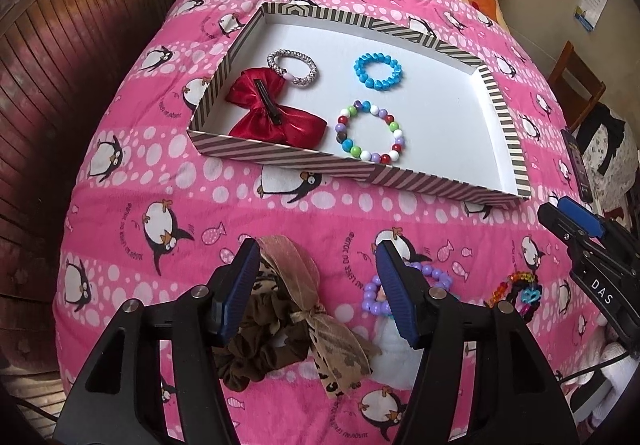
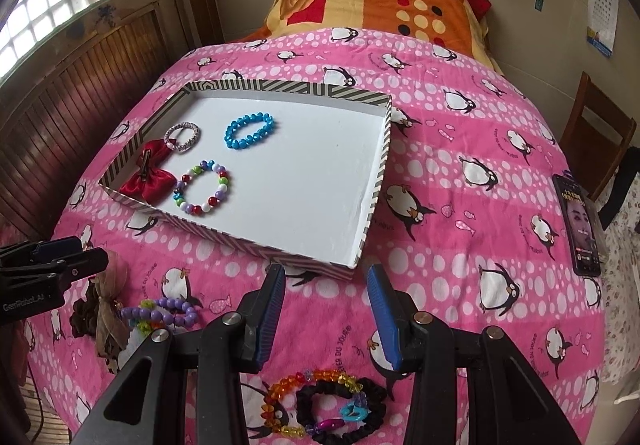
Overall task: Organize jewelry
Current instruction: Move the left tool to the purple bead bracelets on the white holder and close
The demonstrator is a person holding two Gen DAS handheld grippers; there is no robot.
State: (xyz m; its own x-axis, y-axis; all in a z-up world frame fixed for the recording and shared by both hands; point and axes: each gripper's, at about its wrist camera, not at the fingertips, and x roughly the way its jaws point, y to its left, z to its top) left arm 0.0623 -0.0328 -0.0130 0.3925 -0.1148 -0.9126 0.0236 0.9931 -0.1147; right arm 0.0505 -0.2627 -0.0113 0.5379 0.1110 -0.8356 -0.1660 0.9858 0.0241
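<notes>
The left gripper (image 1: 316, 277) points steeply down and away, its two blue-padded fingers (image 1: 240, 285) spread wide with nothing pressed between them. Its black frame fills the near edge of the left wrist view. The right gripper (image 2: 326, 299) also tilts down and forward, its fingers (image 2: 272, 309) standing partly apart and holding nothing. In the left wrist view the right gripper shows at the right edge, near and level with the left one; in the right wrist view the left gripper shows at the left edge.
</notes>
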